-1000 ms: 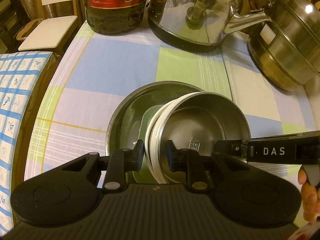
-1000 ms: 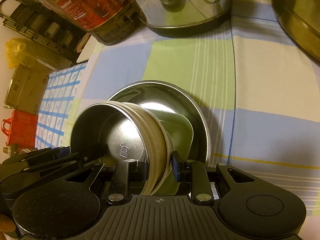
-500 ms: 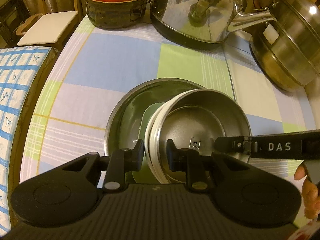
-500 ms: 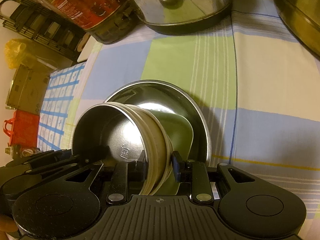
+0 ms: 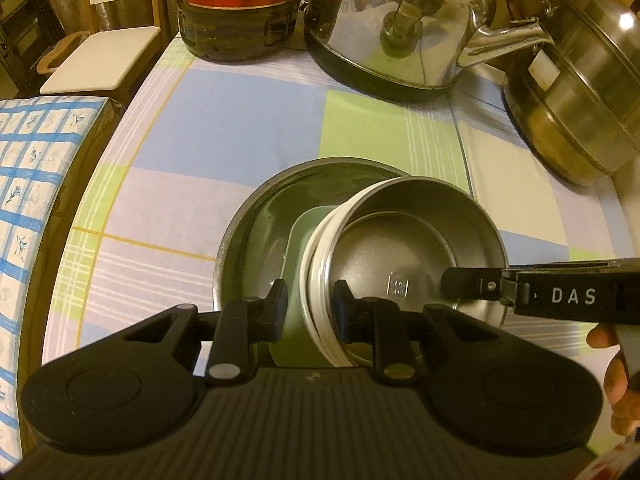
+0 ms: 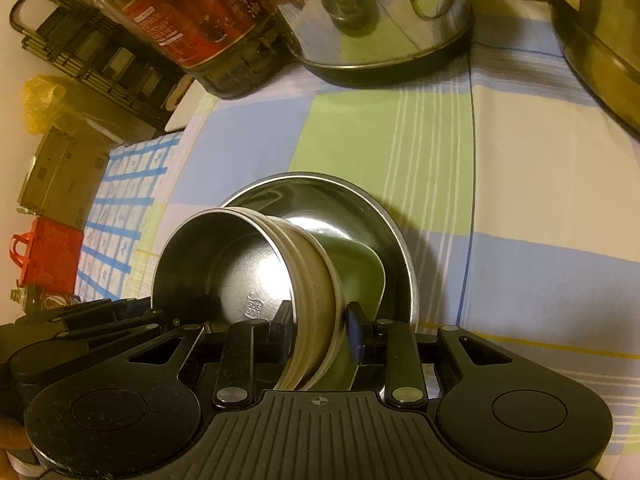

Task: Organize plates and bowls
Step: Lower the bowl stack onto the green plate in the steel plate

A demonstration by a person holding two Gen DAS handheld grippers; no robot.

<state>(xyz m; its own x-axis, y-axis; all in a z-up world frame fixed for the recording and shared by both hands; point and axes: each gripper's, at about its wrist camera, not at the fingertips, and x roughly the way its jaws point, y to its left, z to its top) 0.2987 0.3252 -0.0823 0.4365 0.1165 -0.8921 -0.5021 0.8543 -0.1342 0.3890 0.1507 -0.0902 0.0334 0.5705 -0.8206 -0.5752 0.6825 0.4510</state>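
A steel bowl (image 5: 416,240) is being held tilted over a steel plate (image 5: 256,240) on the checked cloth (image 5: 224,128), its rim straddled by the left gripper (image 5: 310,300) and the right gripper (image 6: 320,320). A green dish (image 5: 304,232) is lying in the plate under the bowl. Whether the pads are being pressed on the rim cannot be told for either gripper.

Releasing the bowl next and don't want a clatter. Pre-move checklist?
1. Steel bowl above large steel dish: ok.
2. Bowl sitting level: not ok, it is tilted over the green plate.
3. Left claw straddles the bowl wall: ok, a gap shows at the outer finger.
4. Right claw pressing on the wall: cannot tell.
5. Kettle apart from the bowl: ok.
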